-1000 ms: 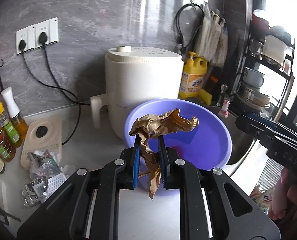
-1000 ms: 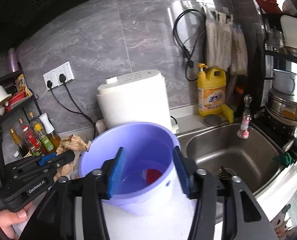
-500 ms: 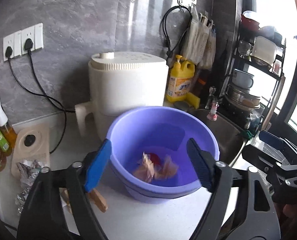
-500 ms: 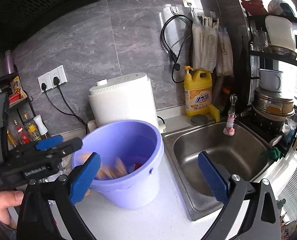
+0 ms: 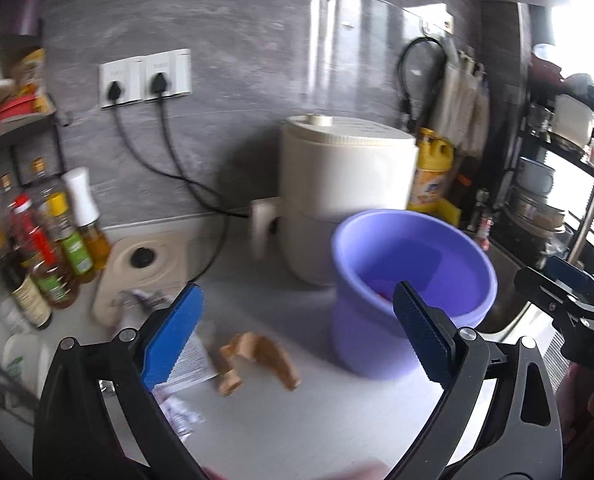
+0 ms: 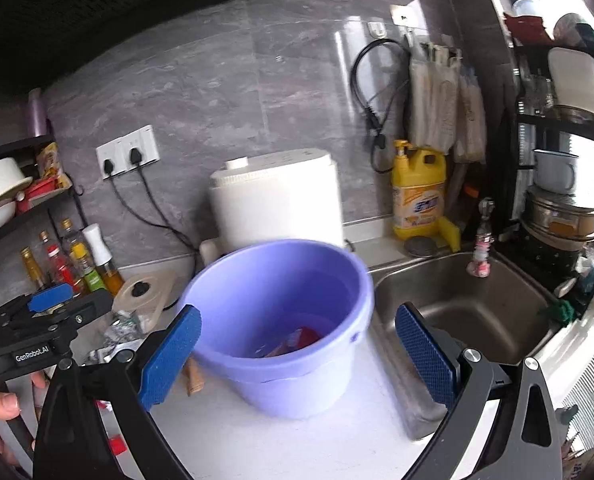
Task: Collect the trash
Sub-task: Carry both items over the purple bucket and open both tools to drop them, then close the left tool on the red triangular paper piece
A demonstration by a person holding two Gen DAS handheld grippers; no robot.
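Observation:
A purple plastic bucket (image 5: 413, 284) stands on the white counter and holds red and brown trash (image 6: 293, 340). My left gripper (image 5: 297, 336) is open and empty, above the counter to the left of the bucket. A brown crumpled paper scrap (image 5: 257, 360) lies on the counter between its fingers. White printed wrappers (image 5: 189, 364) and foil trash (image 6: 121, 328) lie to the left. My right gripper (image 6: 297, 352) is open and empty, in front of the bucket (image 6: 281, 320).
A white appliance (image 5: 341, 184) stands behind the bucket. Sauce bottles (image 5: 45, 240) and a beige board (image 5: 145, 264) are at the left. A steel sink (image 6: 457, 312) lies to the right, with yellow detergent (image 6: 417, 192) and a dish rack (image 6: 561, 200).
My left gripper opened and dropped the brown paper into the bucket, then swung left toward the trash on the counter. My right gripper opened wide and drew back a little.

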